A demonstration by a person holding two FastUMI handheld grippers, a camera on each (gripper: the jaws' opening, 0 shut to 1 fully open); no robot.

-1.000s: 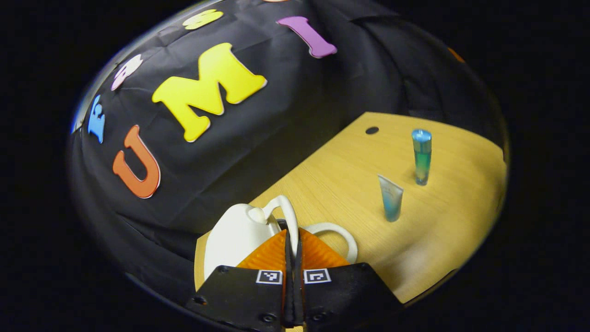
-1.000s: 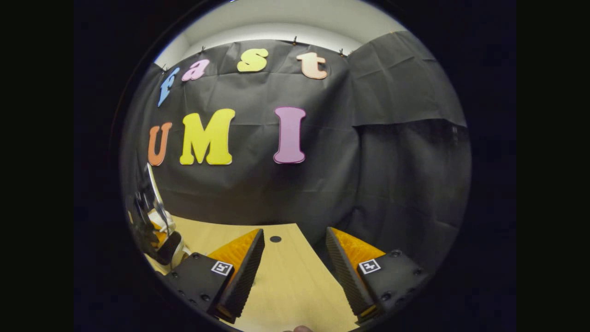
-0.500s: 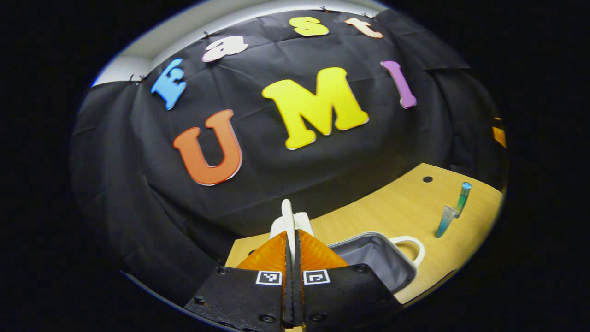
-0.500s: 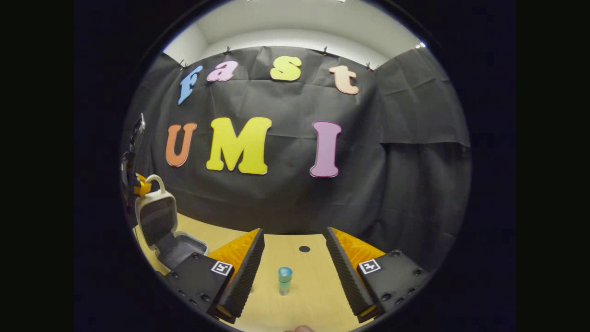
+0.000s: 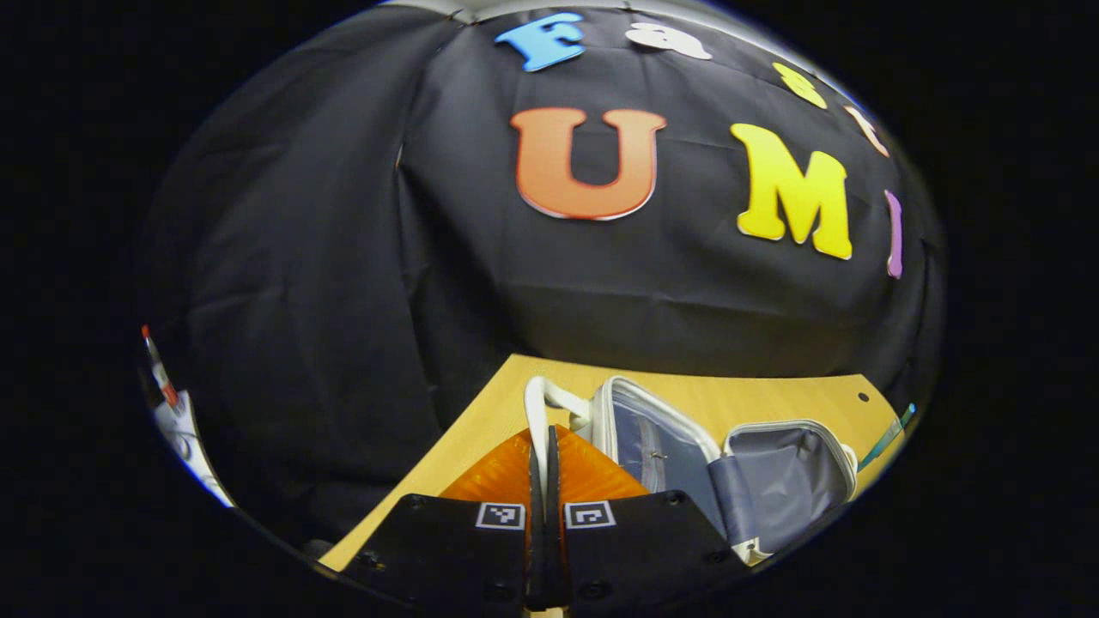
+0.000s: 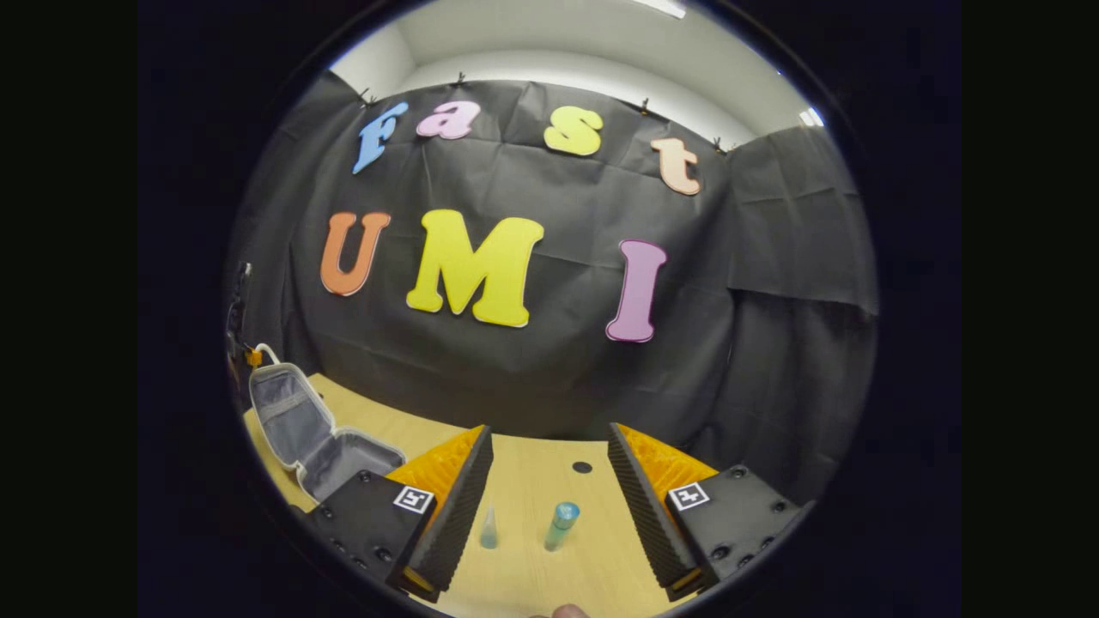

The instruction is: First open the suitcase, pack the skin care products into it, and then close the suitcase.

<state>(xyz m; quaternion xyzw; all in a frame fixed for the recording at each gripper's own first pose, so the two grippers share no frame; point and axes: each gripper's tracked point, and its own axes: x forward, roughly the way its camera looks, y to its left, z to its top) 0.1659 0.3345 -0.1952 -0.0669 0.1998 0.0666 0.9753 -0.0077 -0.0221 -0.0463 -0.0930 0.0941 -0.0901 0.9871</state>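
Note:
In the left gripper view my left gripper (image 5: 543, 436) is shut on the white handle (image 5: 536, 402) of the small white suitcase (image 5: 786, 468). The suitcase stands open, its grey-lined lid (image 5: 650, 439) swung back and held by that handle. In the right gripper view the open suitcase (image 6: 348, 455) sits at the far left with its lid (image 6: 282, 405) raised. My right gripper (image 6: 549, 506) hangs open over the table. Between and beyond its fingers stand a small blue tube (image 6: 488, 529) and a blue-green bottle (image 6: 561, 525), both untouched.
The wooden table (image 6: 532, 481) has a dark round hole (image 6: 582, 468) near its back edge. Black cloth walls close the booth behind and to the right. A blue-green tube (image 5: 884, 438) shows at the right edge of the left gripper view.
My left gripper has swung the lid up and back by its handle, so the suitcase went from shut to fully open. The right gripper view has tilted down and the tube and bottle have come into sight.

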